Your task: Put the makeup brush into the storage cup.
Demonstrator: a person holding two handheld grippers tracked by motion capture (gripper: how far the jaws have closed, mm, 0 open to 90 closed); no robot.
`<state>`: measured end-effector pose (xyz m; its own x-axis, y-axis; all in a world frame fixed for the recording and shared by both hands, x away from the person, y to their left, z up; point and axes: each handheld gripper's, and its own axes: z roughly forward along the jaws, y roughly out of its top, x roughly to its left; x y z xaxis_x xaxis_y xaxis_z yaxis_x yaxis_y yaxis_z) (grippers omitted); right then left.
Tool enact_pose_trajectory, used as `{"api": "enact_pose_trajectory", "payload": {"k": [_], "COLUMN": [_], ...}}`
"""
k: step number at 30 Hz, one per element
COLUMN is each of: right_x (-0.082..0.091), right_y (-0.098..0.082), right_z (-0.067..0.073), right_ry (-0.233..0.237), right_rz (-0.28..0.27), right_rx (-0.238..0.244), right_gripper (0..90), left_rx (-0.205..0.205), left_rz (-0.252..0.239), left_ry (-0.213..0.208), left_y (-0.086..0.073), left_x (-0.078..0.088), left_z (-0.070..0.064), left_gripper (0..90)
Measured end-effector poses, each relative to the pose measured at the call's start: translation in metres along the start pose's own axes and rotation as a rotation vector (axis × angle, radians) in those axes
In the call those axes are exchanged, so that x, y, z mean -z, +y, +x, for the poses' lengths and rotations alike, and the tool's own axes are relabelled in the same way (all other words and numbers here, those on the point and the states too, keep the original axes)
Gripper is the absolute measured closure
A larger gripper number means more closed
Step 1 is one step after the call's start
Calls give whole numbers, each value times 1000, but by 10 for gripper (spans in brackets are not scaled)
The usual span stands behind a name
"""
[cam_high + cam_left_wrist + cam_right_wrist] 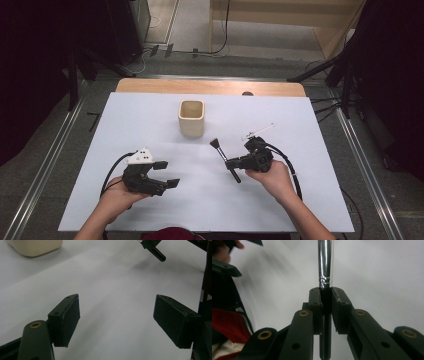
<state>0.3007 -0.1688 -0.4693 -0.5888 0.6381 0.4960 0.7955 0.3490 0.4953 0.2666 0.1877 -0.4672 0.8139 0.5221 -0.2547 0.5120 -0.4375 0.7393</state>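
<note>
The black-handled makeup brush with a shiny metal ferrule and dark bristle head point(226, 160) is pinched in the right claw point(236, 162), whose two black jaws press against the handle just below the ferrule; in the right gripper view the brush point(325, 265) runs straight up between the pads while the rounded black end of its handle hangs below them. From the high view the brush lies tilted, bristles pointing up and to the left toward the cream square ceramic cup point(192, 118), and handle end pointing down toward the person; whether it touches the surface cannot be told. The person's right hand point(272, 176) holds that gripper from behind, with its black cable looping off to the right. Near the gripper, on its far side, a thin white stick-like item point(259, 131) lies on the white sheet covering the desk point(310, 150). The cup stands upright and well apart from the brush, toward the far middle of the sheet. The left claw point(166, 174) sits at the near left, spread wide with nothing between its pads, which the left gripper view point(116, 320) confirms over bare white sheet.
</note>
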Motion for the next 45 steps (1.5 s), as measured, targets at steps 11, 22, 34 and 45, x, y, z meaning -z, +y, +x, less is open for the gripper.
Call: {"api": "enact_pose_trajectory", "payload": {"k": [11, 22, 34, 45], "right_x": [3, 3, -3, -9], "right_y": [-15, -29, -36, -36], "right_z": [7, 13, 14, 14], "right_ry": [45, 55, 133, 157], "right_rz": [-92, -182, -240, -268], "right_rx": [-27, -89, -146, -157], "right_gripper": [804, 805, 805, 804], "left_rx": [22, 46, 44, 102], "left_rz": [-13, -27, -41, -68], "left_ry": [-20, -36, -71, -95], "left_y": [8, 19, 36, 39], "left_x": [-6, -15, -28, -31], "left_z": [-4, -7, -15, -10], "left_gripper": [224, 224, 225, 238]}}
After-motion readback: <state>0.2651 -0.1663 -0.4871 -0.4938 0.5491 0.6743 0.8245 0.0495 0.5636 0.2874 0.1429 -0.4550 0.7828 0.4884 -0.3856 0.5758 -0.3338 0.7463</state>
